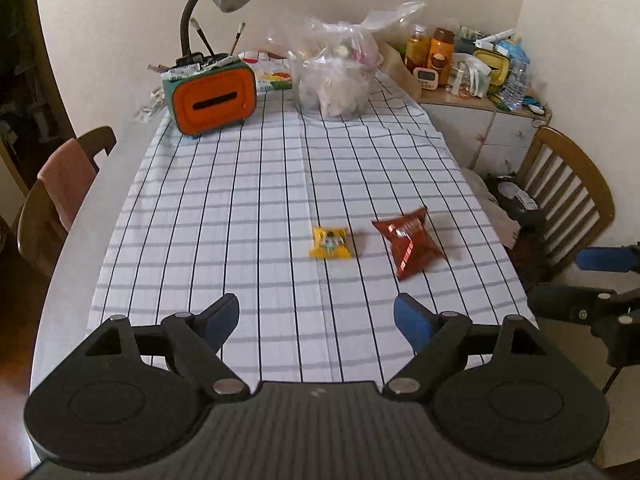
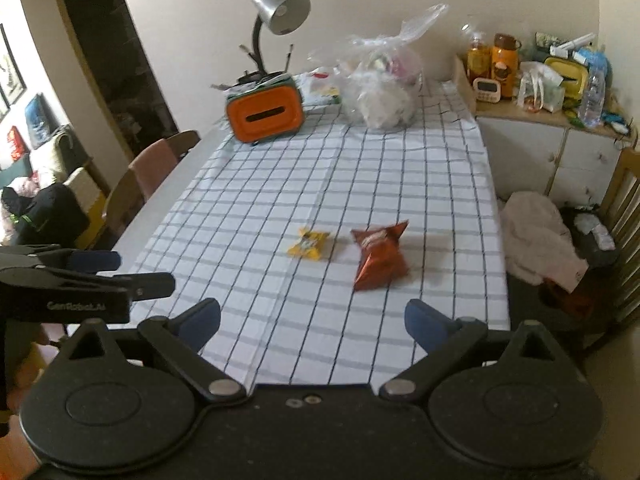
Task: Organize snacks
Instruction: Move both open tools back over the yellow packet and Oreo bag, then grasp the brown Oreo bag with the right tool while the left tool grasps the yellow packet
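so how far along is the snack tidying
Done: nothing clearly; a clear plastic bag sits at the far end. In hand: nothing, left gripper and right gripper are open and empty. Left: yellow packet and red packet lie loose on the tablecloth.

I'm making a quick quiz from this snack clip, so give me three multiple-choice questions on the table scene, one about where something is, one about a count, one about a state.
1. Where does the yellow packet lie relative to the red bag, in the left wrist view?
A. To its left
B. On top of it
C. Behind the lamp

2. How many snack packs lie loose on the middle of the checked cloth?
A. Two
B. Four
C. Six

3. How do the left gripper and right gripper stand?
A. Both open, holding nothing
B. Both shut on snacks
C. One holds the lamp

Key: 1 A, a gap of cloth separates them side by side; 2 A, only those two; 3 A, only cloth shows between the fingers.
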Available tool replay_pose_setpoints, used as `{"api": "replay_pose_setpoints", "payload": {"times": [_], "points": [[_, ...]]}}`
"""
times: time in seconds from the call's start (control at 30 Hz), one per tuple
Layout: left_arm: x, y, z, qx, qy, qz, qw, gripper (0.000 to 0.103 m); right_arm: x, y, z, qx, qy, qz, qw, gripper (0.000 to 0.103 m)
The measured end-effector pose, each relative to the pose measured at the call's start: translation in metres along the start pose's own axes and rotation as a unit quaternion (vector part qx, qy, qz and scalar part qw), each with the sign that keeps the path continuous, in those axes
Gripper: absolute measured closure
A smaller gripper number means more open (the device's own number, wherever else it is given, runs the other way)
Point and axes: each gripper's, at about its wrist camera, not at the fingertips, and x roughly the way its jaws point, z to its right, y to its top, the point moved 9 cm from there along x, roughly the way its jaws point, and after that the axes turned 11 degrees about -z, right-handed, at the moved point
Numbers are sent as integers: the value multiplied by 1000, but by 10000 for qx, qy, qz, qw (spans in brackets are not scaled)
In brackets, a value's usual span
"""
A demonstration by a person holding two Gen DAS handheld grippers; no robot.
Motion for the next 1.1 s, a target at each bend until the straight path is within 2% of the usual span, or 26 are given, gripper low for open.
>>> {"api": "replay_pose_setpoints", "payload": {"times": [0.27, 0.4, 0.53, 0.87, 1.1], "points": [[48, 50, -6, 4, 4, -63, 10000, 18, 41, 48, 16, -195, -289, 37, 9994, 4], [83, 64, -5, 20, -39, -243, 9997, 18, 72, 59, 29, -72, -419, -123, 9990, 4], [119, 73, -4, 5, -72, -457, 9989, 18, 105, 64, 44, 13, -631, -292, 9976, 8], [197, 83, -1, 20, -10, -903, 9959, 18, 172, 63, 62, -46, -897, -708, 9934, 10], [237, 86, 0, -216, -251, -1210, 9921, 18, 208, 62, 68, -291, -1115, -920, 9891, 17]]}}
